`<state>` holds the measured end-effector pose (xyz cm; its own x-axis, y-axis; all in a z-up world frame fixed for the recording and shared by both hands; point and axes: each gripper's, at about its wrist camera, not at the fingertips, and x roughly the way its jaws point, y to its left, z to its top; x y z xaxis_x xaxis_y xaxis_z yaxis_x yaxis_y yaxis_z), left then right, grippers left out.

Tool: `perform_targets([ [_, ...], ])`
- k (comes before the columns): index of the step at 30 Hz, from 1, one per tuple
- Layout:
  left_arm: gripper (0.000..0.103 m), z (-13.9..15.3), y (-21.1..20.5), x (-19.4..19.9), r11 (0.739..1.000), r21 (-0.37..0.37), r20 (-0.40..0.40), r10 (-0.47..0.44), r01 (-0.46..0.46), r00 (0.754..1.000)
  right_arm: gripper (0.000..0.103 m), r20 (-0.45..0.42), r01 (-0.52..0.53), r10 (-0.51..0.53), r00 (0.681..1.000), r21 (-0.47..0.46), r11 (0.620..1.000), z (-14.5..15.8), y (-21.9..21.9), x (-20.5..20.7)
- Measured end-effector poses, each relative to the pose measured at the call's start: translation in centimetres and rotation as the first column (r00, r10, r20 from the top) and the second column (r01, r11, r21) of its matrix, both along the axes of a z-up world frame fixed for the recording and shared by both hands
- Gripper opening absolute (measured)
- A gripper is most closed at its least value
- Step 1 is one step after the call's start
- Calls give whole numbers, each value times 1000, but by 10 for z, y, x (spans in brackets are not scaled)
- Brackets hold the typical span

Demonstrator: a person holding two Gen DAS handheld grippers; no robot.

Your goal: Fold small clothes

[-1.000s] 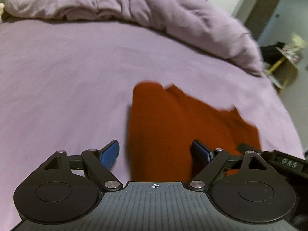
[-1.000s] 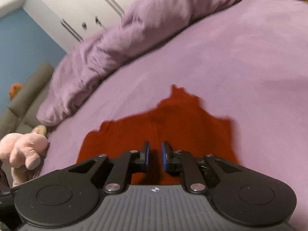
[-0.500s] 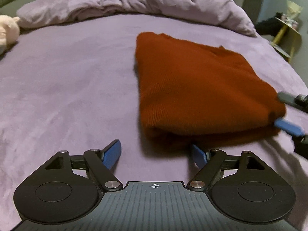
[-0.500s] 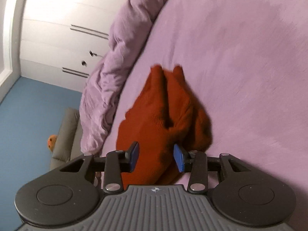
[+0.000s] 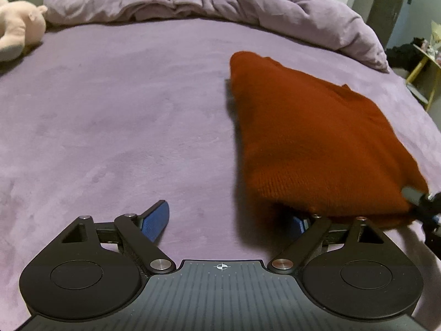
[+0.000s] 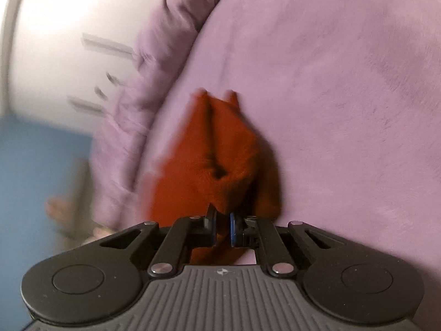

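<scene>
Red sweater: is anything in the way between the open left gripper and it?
Nothing visible. The left gripper stands open at the sweater's near edge, only bare purple bed around it. The right gripper has just closed on its corner.

A home bedroom: a purple-sheeted bed, rumpled duvet, pink plush toy, probably wardrobe doors.

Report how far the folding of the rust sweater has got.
Done: the sweater already lies doubled over in layers on the purple bed. In hand: the right claw has just been closing and is pinched on a corner of it; the left claw is open, one finger under the near edge. Left: any last fold, then setting it flat.
</scene>
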<state>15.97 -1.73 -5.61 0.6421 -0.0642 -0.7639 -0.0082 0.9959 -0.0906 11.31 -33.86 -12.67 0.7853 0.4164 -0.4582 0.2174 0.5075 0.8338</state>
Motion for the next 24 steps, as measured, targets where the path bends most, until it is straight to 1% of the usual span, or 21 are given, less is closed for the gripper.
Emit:
perform_targets([
  [1, 90, 0, 0, -1, 1000, 0, -2, 8, -8, 1000, 7, 6, -3, 3, 1000, -14, 1000, -1, 3, -1],
  [2, 89, 0, 1, -2, 1000, -7, -6, 17, -17, 1000, 7, 5, -5, 6, 1000, -47, 999, 3, 6, -2],
  [4, 88, 1, 4, -3, 999, -30, -20, 42, -42, 999, 7, 0, -19, 19, 1000, -136, 991, 13, 15, -1],
  [7, 88, 4, 13, -2, 996, -48, -42, 70, -72, 997, 7, -18, -53, 50, 999, -292, 955, 27, 25, -1],
  [8, 88, 5, 15, -4, 996, -41, -46, 78, -80, 996, 8, -30, -56, 49, 998, -348, 936, 34, 29, -5],
  [9, 88, 7, 17, -7, 995, -34, -49, 90, -92, 995, 10, -37, -58, 47, 998, -382, 922, 37, 32, -13],
  [10, 88, 9, 20, -12, 993, -19, -48, 112, -113, 993, 25, -55, -63, 44, 998, -423, 904, 41, 33, -20],
  [11, 86, 11, 22, -18, 988, 27, -40, 156, -155, 987, 35, -91, -72, 33, 995, -470, 880, 45, 34, -29],
  [12, 86, 13, 23, -25, 975, 93, -24, 207, -204, 978, 60, -111, -86, 36, 993, -491, 867, 46, 33, -38],
  [13, 87, 14, 24, -32, 961, 152, -14, 237, -232, 971, 72, -115, -109, 60, 992, -489, 866, 45, 31, -52],
  [14, 90, 14, 25, -39, 959, 178, -18, 227, -220, 974, 72, -103, -134, 97, 990, -477, 869, 43, 32, -64],
  [15, 91, 15, 26, -47, 968, 172, -34, 191, -183, 981, 76, -100, -152, 119, 988, -476, 866, 41, 33, -74],
  [16, 94, 15, 25, -54, 976, 158, -50, 162, -153, 985, 82, -115, -171, 131, 985, -487, 857, 40, 35, -83],
  [18, 95, 19, 21, -67, 982, 149, -67, 127, -115, 990, 86, -144, -204, 149, 978, -525, 826, 40, 41, -98],
  [19, 95, 21, 17, -72, 983, 149, -68, 115, -103, 991, 92, -156, -216, 155, 976, -544, 811, 41, 44, -98],
  [21, 95, 27, 11, -77, 987, 141, -79, 92, -81, 993, 99, -188, -241, 159, 969, -588, 773, 48, 51, -101],
  [24, 95, 36, 5, -76, 991, 126, -81, 53, -42, 995, 99, -218, -270, 166, 962, -640, 719, 60, 63, -102],
])
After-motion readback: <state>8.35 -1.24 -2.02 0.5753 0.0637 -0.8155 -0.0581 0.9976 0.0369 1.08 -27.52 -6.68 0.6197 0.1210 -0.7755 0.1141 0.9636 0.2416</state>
